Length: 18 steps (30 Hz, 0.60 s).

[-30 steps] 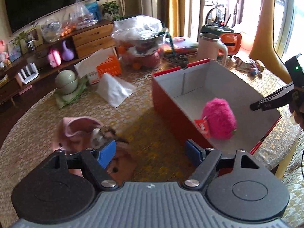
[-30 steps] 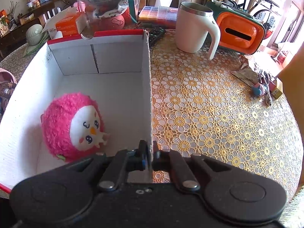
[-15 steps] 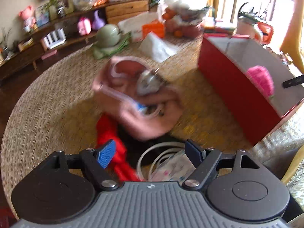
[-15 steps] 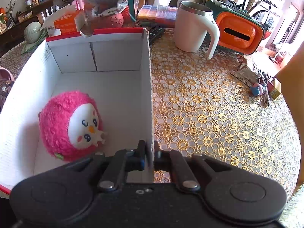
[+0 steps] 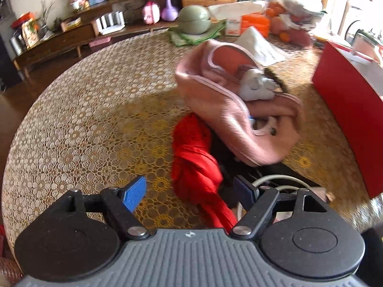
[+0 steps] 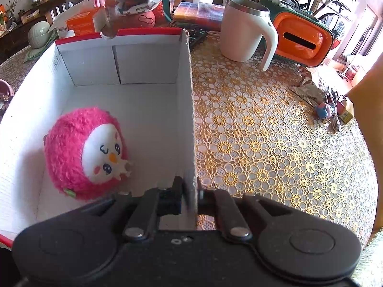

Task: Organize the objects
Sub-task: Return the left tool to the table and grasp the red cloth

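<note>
My left gripper [image 5: 190,192] is open and empty, low over the table, its fingers either side of a red cloth [image 5: 195,165]. Behind the cloth lies a pink fabric bag [image 5: 229,119] holding a small grey-white toy [image 5: 256,86]. A white cord [image 5: 275,180] and a dark item lie by the right finger. The red box [image 5: 347,100] stands at the right. My right gripper [image 6: 190,191] is shut on the right wall [image 6: 189,119] of that box, white inside. A pink plush chick [image 6: 86,153] lies in the box.
A white mug [image 6: 244,28], an orange-green case [image 6: 301,35], a bag of fruit [image 6: 134,2] and an orange carton [image 6: 81,22] stand behind the box. Small trinkets [image 6: 325,110] lie at the table's right edge. A green round pot [image 5: 194,20] and a low shelf [image 5: 71,35] are beyond.
My left gripper has swung left and down from the box, past the pink bag, to the red cloth. My right gripper has kept its hold on the box wall.
</note>
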Motion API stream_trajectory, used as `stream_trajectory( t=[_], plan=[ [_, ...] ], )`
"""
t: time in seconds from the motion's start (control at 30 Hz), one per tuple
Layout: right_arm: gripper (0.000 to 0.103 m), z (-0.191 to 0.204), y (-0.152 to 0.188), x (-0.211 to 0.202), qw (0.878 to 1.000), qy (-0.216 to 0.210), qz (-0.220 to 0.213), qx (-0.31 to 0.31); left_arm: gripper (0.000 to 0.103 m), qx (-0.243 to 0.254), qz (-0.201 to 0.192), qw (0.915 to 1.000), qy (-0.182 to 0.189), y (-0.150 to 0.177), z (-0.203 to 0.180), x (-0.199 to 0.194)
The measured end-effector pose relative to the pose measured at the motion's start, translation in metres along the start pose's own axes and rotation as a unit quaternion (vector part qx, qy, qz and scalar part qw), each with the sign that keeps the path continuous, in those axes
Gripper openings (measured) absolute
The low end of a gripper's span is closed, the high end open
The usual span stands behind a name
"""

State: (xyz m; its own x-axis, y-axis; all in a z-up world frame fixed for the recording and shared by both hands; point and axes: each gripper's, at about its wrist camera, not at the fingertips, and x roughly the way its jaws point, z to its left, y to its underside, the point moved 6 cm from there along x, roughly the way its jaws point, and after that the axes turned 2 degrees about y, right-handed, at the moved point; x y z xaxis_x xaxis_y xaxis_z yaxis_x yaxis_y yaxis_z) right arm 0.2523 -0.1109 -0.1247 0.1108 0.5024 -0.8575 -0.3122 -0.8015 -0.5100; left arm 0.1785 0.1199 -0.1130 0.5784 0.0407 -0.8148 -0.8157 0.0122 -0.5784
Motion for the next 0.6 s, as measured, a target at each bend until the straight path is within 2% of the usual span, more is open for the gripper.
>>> stream_trajectory(
  t=[0.1,0.33,0.4,0.57,0.6],
  plan=[
    [0.008,0.0,0.0,0.001,1.0,0.001,0.001,-0.003,0.079,-0.002,0.008,0.9999,-0.009,0.0,0.005,0.013],
    [0.008,0.001,0.0,0.001,1.0,0.001,0.002,-0.009,0.078,0.004,0.012,0.9999,0.0,0.002,0.005,0.024],
    [0.008,0.002,0.0,0.0,1.0,0.001,0.002,-0.01,0.065,0.002,0.014,0.9998,0.01,0.001,0.004,0.026],
    [0.008,0.002,0.0,0.0,1.0,0.002,0.002,-0.013,0.043,0.0,0.013,0.9993,0.035,0.001,0.0,0.024],
    [0.008,0.002,0.0,0.0,1.0,0.002,0.003,-0.014,0.042,0.001,0.011,0.9993,0.036,0.001,0.0,0.023]
  ],
)
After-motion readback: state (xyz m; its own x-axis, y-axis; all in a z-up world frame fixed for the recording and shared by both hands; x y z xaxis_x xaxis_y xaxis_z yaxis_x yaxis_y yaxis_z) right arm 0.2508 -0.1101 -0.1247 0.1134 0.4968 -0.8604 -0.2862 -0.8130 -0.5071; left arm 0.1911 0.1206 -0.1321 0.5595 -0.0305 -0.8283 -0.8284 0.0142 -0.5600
